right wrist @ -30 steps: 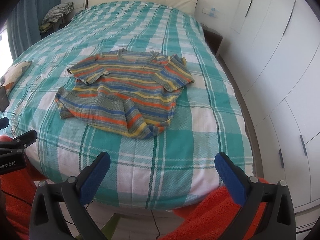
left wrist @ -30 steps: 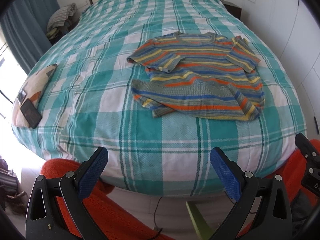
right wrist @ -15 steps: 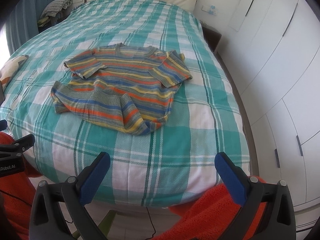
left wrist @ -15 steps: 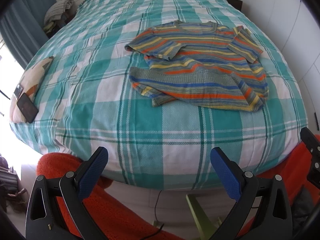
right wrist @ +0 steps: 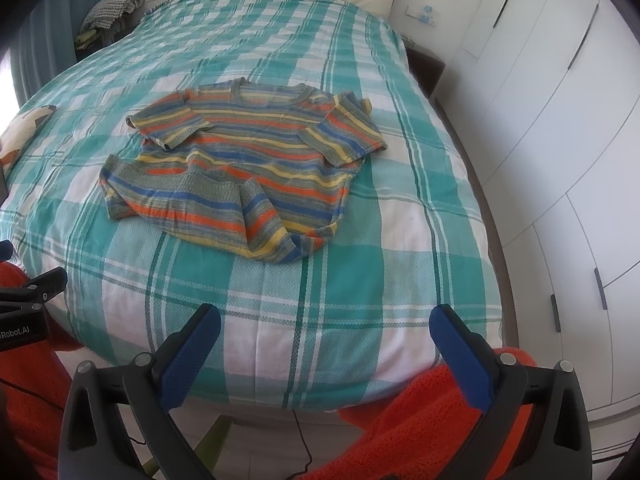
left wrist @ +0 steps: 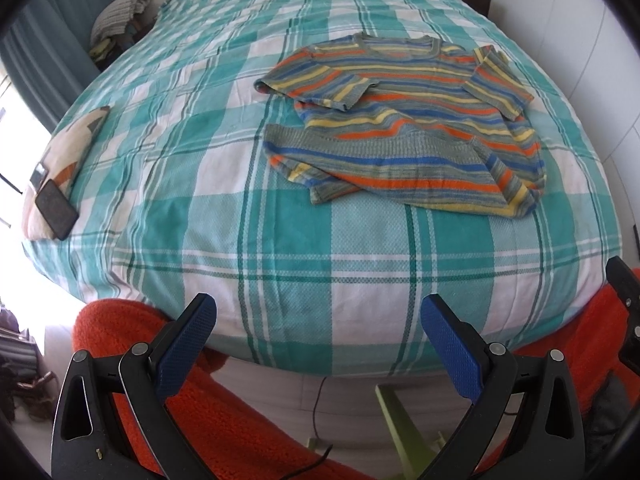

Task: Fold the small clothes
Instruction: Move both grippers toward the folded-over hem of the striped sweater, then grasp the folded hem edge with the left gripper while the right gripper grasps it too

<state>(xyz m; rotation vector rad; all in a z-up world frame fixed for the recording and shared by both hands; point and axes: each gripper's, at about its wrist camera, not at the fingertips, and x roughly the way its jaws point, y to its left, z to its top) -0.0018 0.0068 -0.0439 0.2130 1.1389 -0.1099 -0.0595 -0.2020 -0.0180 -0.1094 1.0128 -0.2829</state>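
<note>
While both the left tool (left wrist: 316,316) and right tool (right wrist: 324,326) hang wide apart and empty, the striped sweater (right wrist: 248,168) lies rumpled on the checked bed (right wrist: 280,320).

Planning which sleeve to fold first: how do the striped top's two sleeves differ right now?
On the striped top, the left sleeve lies angled inward over the chest, its cuff on the body. The right sleeve spreads outward, its cuff reaching the checked bedspread. Both are short, flat and striped alike.
</note>
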